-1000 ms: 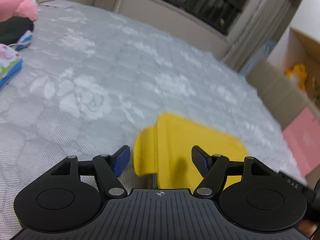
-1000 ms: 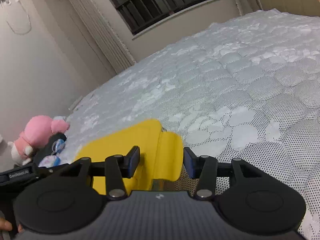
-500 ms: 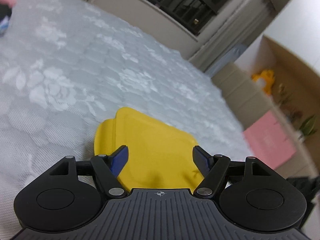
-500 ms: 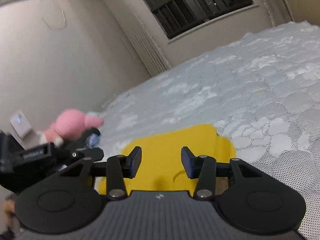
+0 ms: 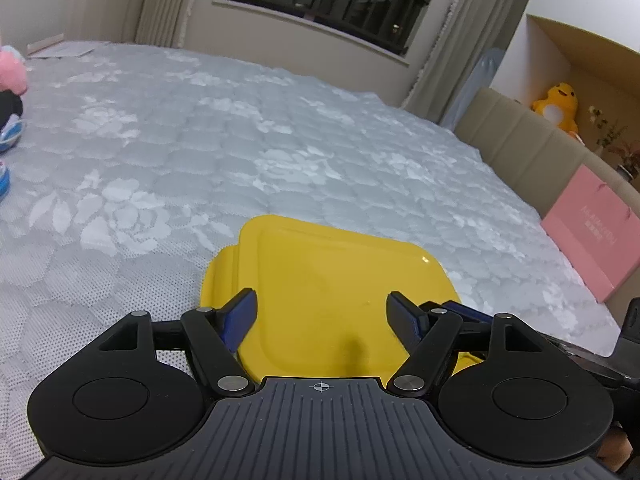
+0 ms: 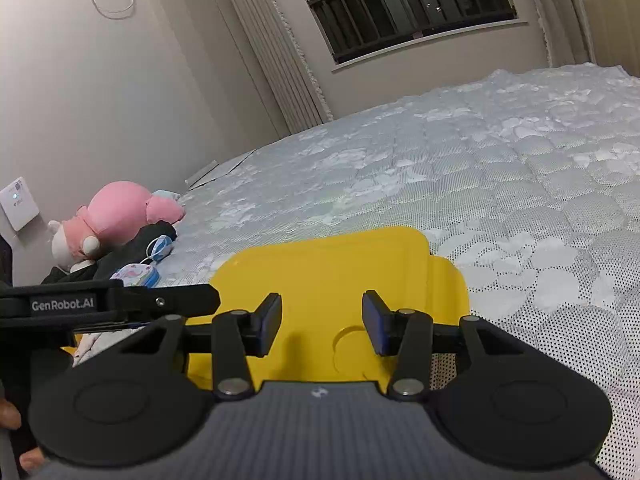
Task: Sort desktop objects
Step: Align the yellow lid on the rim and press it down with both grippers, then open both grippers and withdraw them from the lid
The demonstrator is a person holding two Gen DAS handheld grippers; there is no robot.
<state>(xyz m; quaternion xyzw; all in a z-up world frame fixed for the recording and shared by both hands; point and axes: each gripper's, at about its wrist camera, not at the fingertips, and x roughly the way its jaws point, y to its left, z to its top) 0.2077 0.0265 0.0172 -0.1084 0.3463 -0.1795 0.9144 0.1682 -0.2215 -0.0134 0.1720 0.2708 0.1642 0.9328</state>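
Two tongs of mine hover over the yellow tray (image 5: 336,280) on the bed (image 5: 200,140). My left gripper (image 5: 322,312) is released above it. My right gripper (image 6: 322,318), unclenched too, hangs over its handle end, grasping nothing, ready for sorting.

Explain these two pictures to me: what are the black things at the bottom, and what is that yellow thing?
No robot here: a person carries a pair of hand-held tongs in each hand, each with a camera looking along its fingers. One picture comes from the left tongs, the other from the right tongs. Both hover over a yellow tray lying on a quilted bed. Both tongs stand open with blue pads apart; neither grips anything. A pink plush toy lies near the wall, and a pink box stands beside the bed.
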